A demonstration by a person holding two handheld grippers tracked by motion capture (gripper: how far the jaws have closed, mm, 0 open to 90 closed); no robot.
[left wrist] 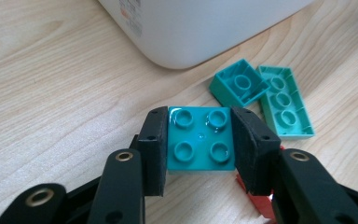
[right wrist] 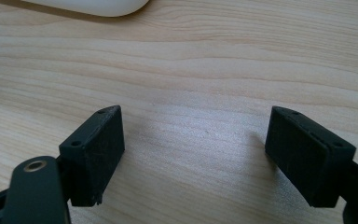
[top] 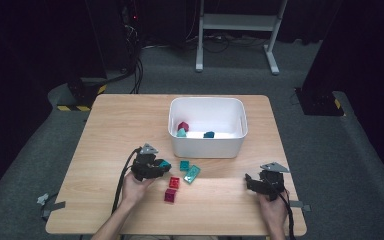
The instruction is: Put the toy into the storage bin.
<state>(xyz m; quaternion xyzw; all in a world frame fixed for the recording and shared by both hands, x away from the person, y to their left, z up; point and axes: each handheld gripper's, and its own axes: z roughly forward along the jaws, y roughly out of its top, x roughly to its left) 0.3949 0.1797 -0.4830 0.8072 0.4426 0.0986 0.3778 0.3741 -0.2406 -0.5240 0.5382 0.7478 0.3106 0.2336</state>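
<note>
Beside white bin (left wrist: 205,28), label print unreadable, teal brick (left wrist: 200,139) clamped

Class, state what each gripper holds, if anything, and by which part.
The left gripper clamps a teal four-stud brick by two opposite side walls. The right gripper is open, holding nothing.

My light wooden surface (top: 110,130) carries a white plastic rectangular bin (top: 207,145) at twelve o'clock from its middle. Just toward six o'clock of the bin lie a small teal square brick (top: 184,165) and a flat teal oblong brick (top: 192,173), touching. At their seven o'clock sit a red square brick (top: 174,182) and a magenta square brick (top: 170,195).
</note>
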